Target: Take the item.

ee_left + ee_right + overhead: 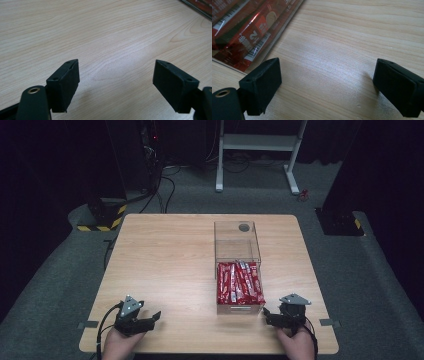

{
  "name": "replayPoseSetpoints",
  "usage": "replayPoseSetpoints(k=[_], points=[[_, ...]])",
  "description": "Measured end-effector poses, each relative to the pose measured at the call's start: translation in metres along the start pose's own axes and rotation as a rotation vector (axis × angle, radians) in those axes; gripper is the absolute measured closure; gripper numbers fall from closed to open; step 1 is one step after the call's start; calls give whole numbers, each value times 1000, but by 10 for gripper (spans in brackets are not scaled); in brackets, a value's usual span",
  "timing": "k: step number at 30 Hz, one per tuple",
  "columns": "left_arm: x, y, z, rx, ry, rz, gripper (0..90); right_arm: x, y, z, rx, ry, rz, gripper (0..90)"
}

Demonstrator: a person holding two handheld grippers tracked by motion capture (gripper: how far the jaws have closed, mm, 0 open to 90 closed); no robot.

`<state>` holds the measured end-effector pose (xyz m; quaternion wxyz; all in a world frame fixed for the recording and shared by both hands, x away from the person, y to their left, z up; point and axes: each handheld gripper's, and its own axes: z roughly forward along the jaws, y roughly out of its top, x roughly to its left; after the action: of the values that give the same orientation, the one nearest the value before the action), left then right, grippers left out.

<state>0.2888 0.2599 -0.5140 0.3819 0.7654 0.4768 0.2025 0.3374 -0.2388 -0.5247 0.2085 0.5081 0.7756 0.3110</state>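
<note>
Both grippers [150,319] [270,316] low, fingers [63,82] apart

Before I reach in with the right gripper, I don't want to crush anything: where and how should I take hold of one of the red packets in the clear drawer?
Probably from above. The red packets lie flat and packed side by side in the open clear drawer, long axis running away from you, walls all round. Close the right gripper, open now, across a packet's narrow width, near its middle.

left gripper [150,319]: black body, grey three-cornered plate, black cable | right gripper [270,317]: black, same grey plate, cable | jaws: blocky black pads with small holes, brass-ringed hole at one base
</note>
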Motion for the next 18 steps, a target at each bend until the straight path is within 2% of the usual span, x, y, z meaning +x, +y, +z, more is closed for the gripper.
replayPoseSetpoints(k=[3, 7, 14, 18], points=[[-2, 1, 0, -7, -8, -5, 222, 0, 0, 0, 0, 0, 0, 80], [-7, 4, 1, -12, -13, 25, 222, 0, 0, 0, 1, 1, 2, 80], [-16, 9, 3, -25, -43, 23, 226, 0, 0, 0, -1, 2, -1, 80], [-21, 12, 5, -25, -49, 39, 225, 0, 0, 0, -1, 2, -1, 80]])
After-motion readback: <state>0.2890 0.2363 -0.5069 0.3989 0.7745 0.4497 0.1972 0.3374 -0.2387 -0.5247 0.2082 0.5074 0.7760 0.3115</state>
